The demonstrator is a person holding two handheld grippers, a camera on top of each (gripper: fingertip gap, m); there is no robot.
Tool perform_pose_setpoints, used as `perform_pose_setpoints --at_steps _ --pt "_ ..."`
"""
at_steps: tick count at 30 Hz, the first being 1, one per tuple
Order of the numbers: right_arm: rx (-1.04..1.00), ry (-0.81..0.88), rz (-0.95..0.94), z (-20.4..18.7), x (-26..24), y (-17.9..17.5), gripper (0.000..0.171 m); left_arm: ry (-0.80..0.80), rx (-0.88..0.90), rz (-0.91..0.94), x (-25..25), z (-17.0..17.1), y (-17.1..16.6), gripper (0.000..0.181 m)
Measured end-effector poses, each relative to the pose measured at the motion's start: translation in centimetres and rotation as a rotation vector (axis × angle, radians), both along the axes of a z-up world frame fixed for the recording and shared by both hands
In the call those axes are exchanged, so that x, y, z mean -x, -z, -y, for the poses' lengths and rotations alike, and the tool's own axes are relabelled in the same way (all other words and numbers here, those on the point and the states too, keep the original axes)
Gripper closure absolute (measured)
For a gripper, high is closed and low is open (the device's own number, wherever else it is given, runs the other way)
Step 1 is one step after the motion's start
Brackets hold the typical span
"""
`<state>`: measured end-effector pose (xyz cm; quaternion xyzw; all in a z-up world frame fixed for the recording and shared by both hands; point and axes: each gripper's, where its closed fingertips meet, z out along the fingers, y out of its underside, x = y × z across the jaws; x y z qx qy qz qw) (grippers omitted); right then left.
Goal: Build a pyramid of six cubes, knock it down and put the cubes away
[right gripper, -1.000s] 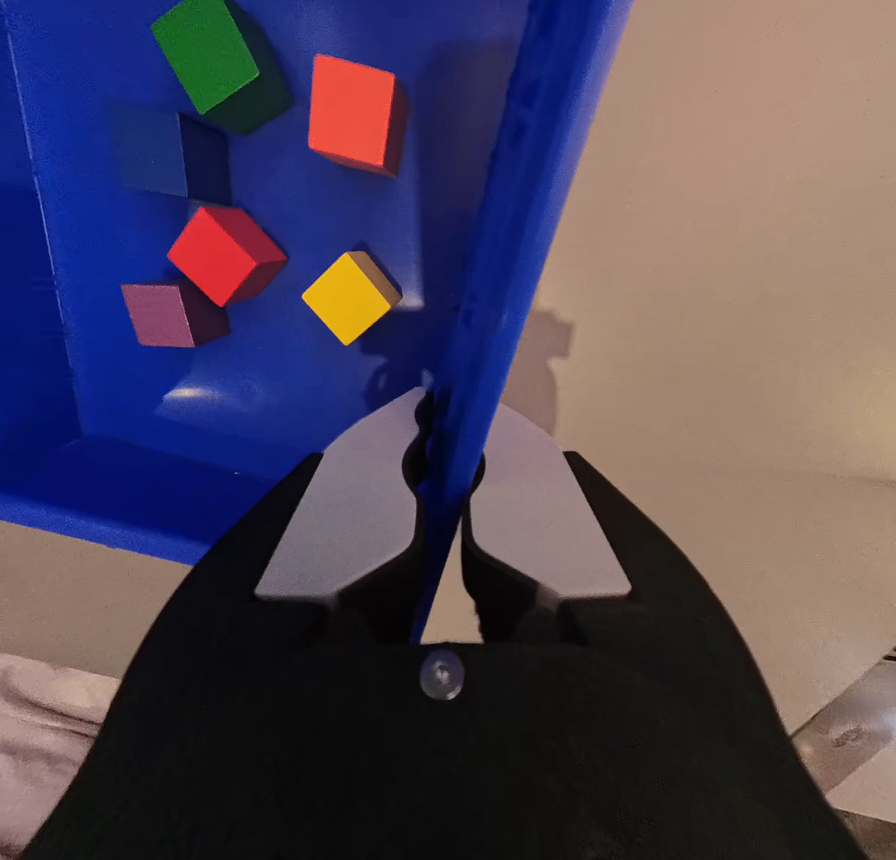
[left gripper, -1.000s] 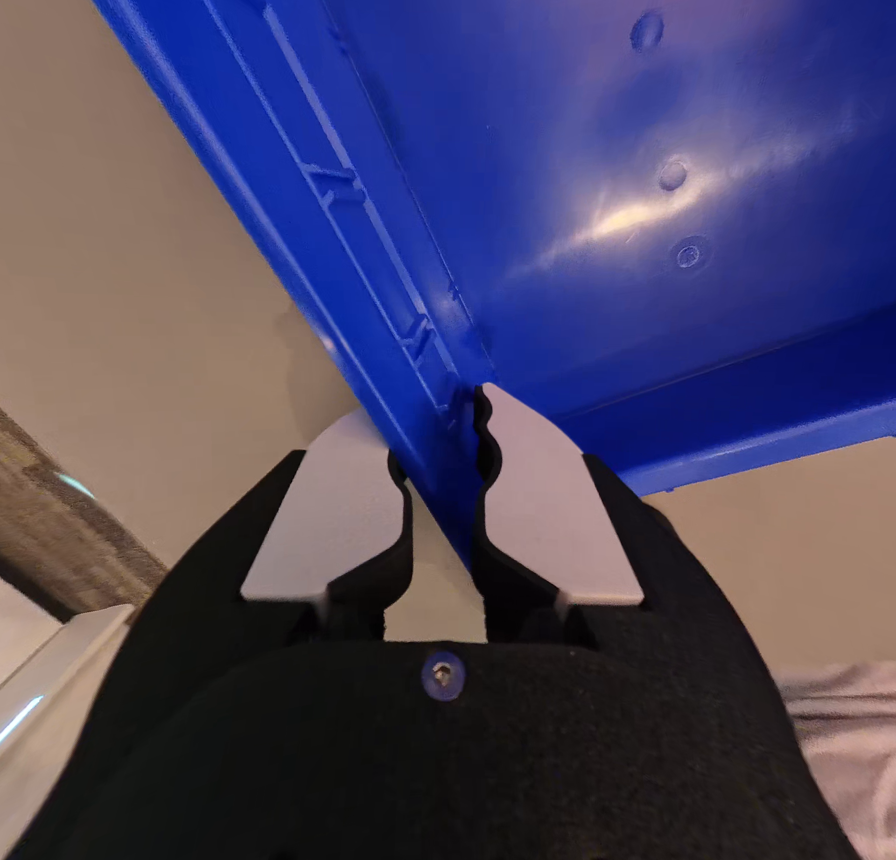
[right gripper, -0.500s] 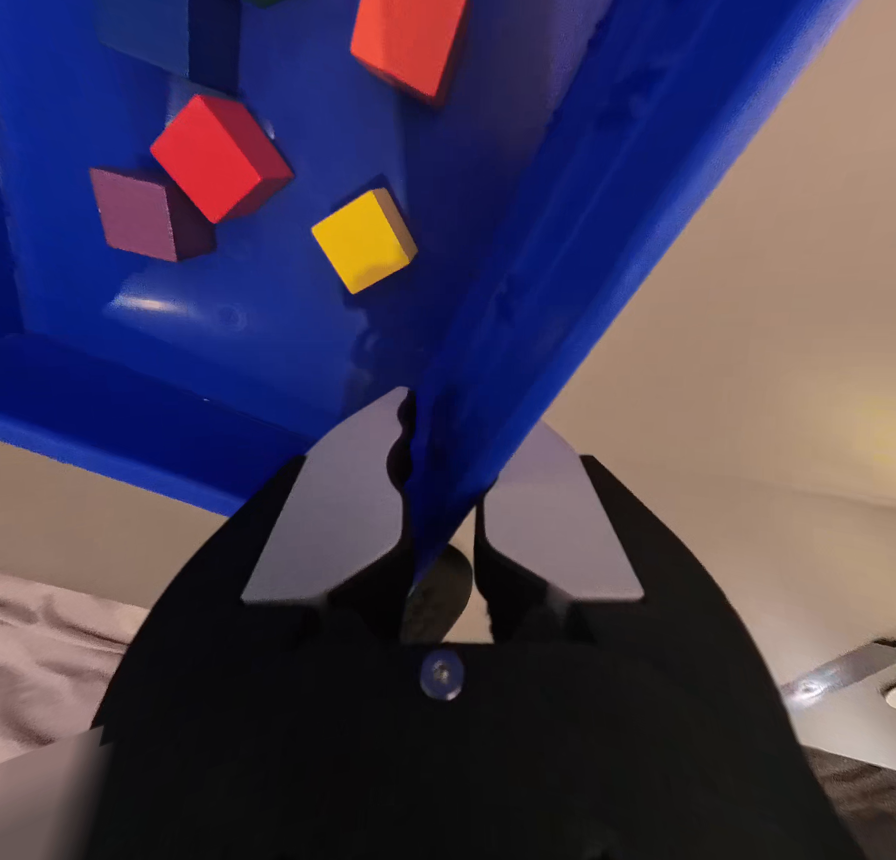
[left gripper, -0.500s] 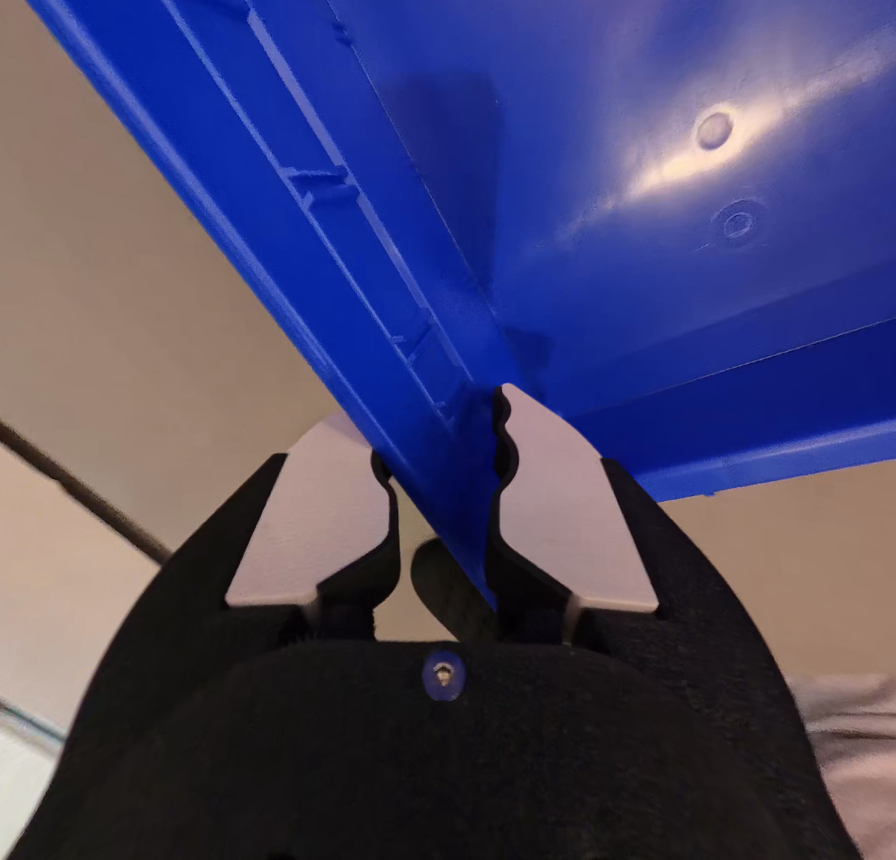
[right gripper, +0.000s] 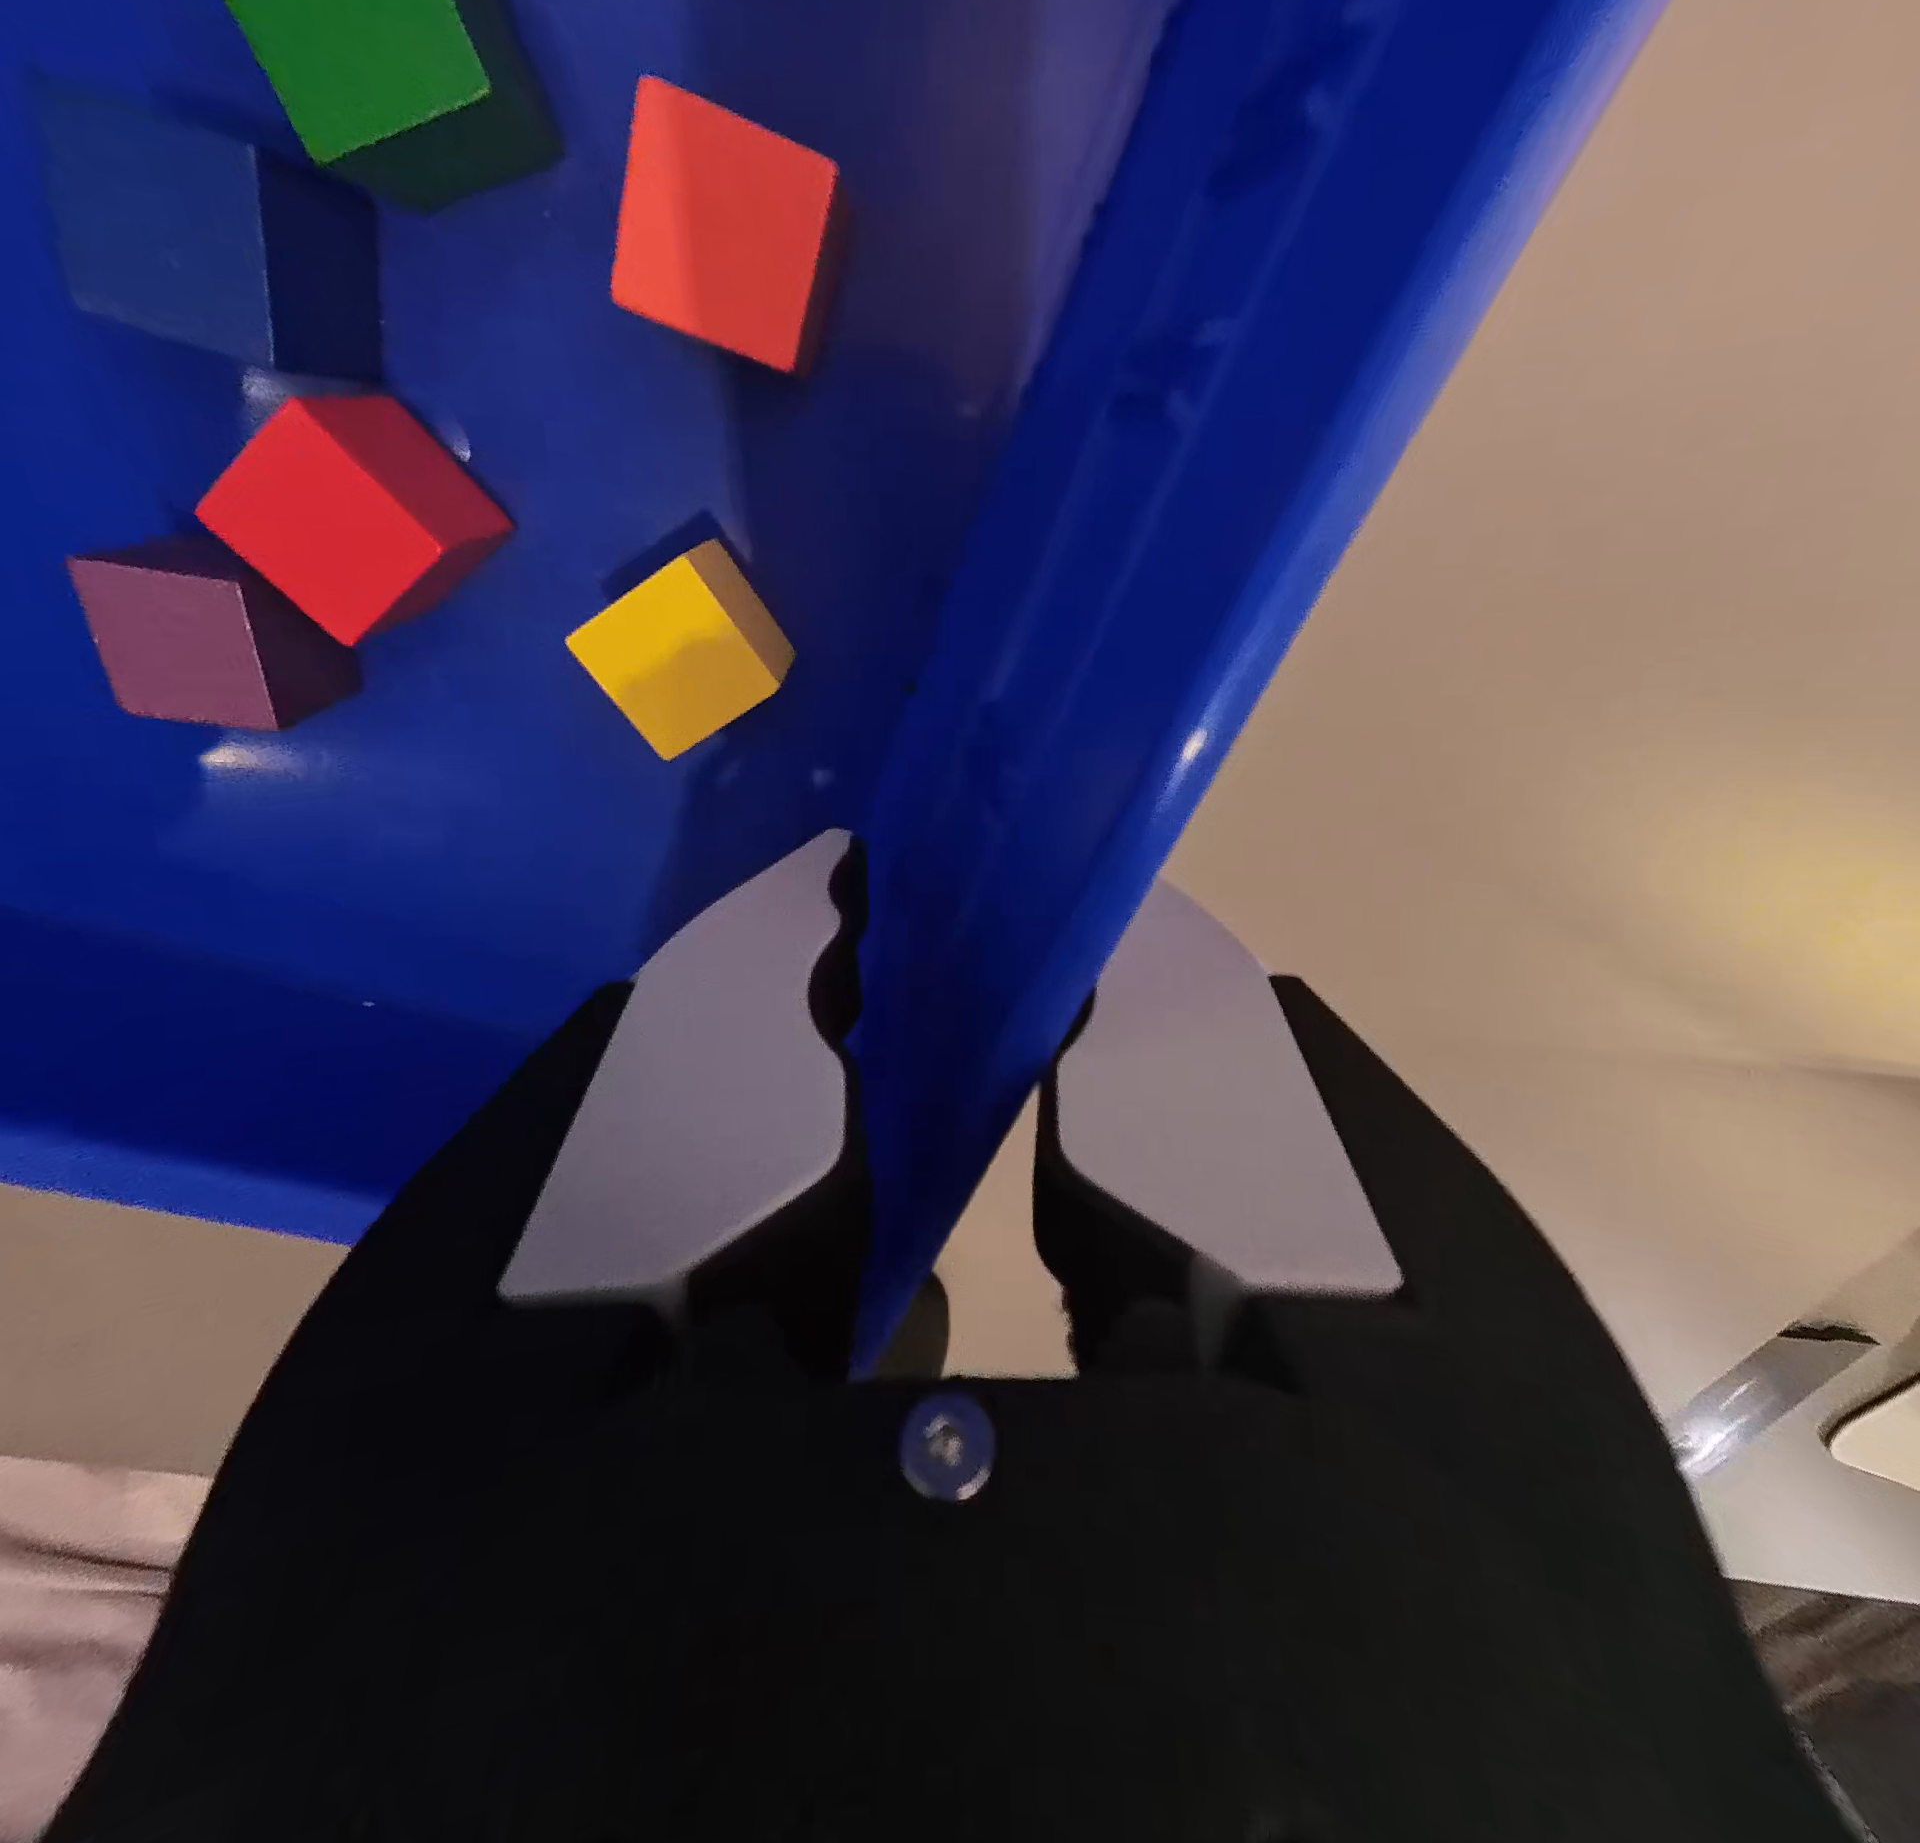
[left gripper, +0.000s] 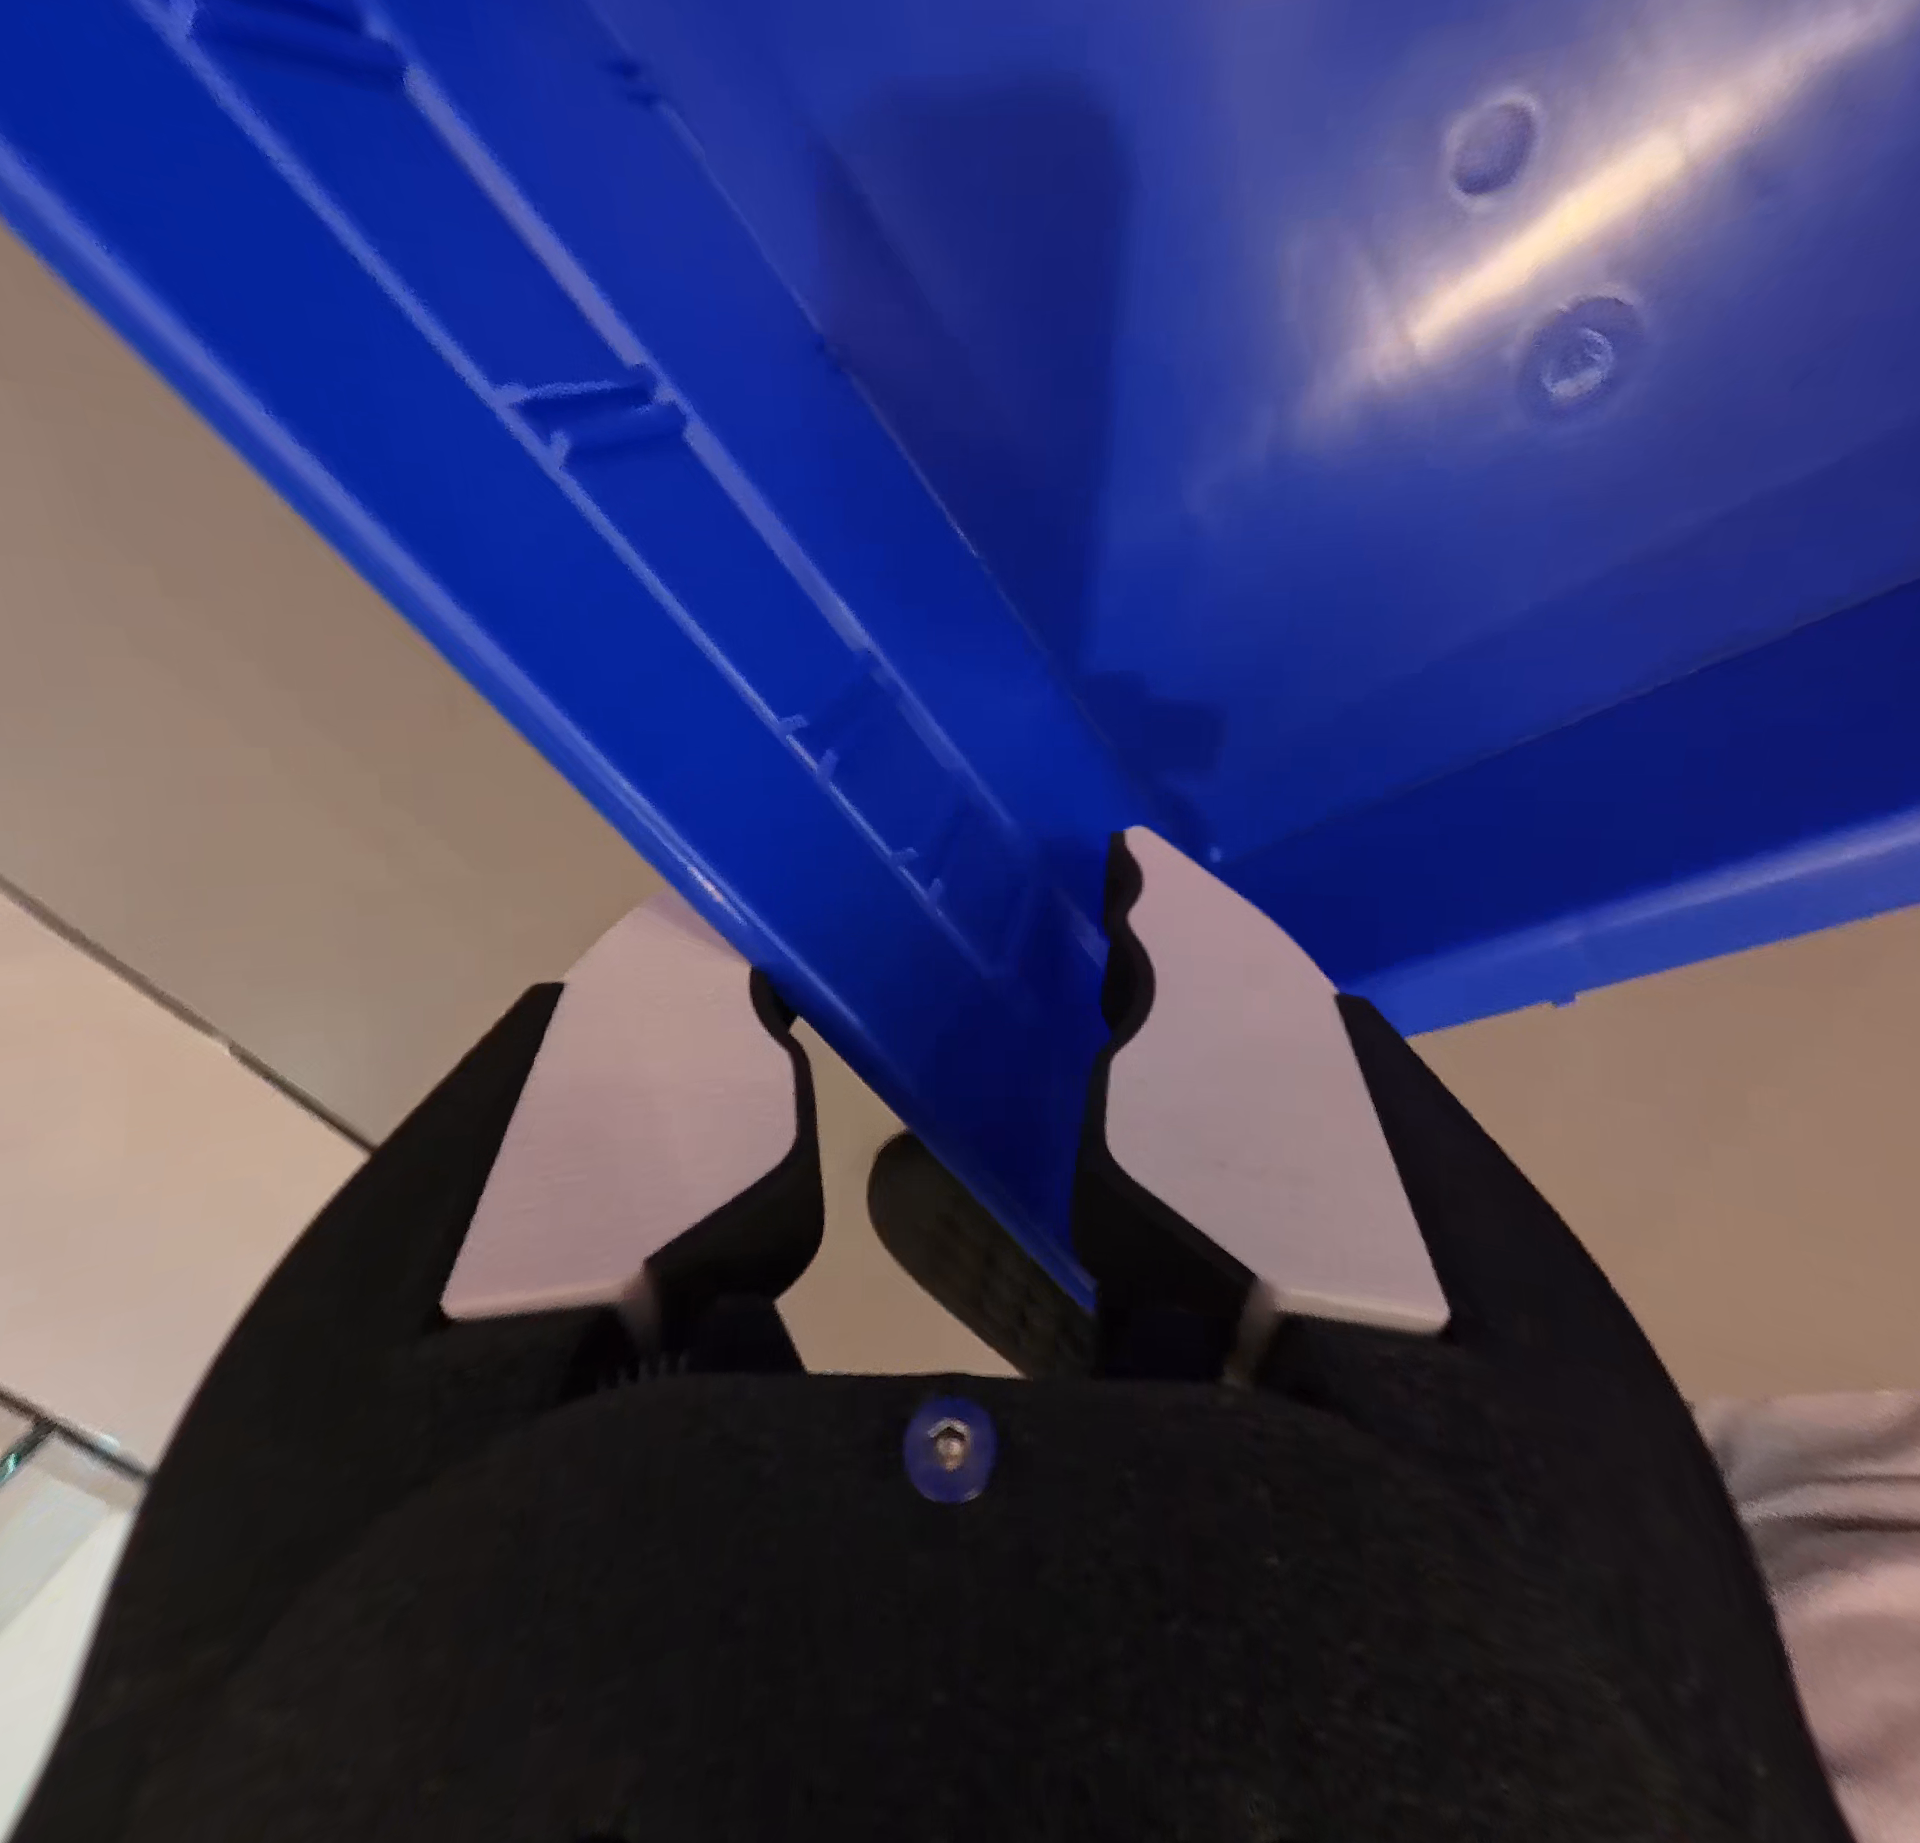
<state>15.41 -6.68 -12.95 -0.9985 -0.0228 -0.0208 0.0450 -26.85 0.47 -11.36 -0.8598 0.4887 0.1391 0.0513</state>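
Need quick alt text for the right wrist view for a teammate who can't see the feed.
The right tongs are shut on the side wall of a blue bin, one finger inside and one outside. Six cubes lie loose on the bin floor: green, dark blue, orange, red, purple and yellow. A beige surface lies beyond the wall.

6 cubes (right gripper: 681,648), 1 blue bin (right gripper: 1091,546), 2 claws (right gripper: 961,972)

Dim warm light, glare on blue bin (left gripper: 1558,235) — soft blur, wide-angle bending
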Motion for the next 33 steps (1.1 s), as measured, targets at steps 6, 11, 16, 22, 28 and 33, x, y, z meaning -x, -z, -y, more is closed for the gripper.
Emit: perform_pose_setpoints --at_steps 6,11,16,22,28,33 --pt "-0.001 0.066 -0.047 0.8 -2.1 0.4 0.148 0.051 0.028 0.104 -2.9 0.8 0.1 0.122" --pt "-0.051 0.126 -0.201 0.5 -2.1 0.4 0.162 0.077 0.135 0.252 -4.1 1.3 -0.5 0.123" --pt "-0.065 0.159 -0.24 0.6 -2.7 0.4 0.164 0.09 0.162 0.465 -4.6 0.6 -3.3 0.135" --pt "-0.058 0.168 -0.289 2.8 -4.3 0.4 0.164 0.132 0.085 0.7 -2.8 -0.2 -8.7 0.137" --pt "-0.061 0.116 -0.351 3.6 -5.1 0.5 0.165 0.056 -0.119 0.983 2.7 -1.9 -16.0 0.151" --pt "-0.013 0.123 -0.375 4.5 -6.6 -0.5 0.164 0.029 -0.21 1.101 6.4 -1.7 -19.0 0.155"
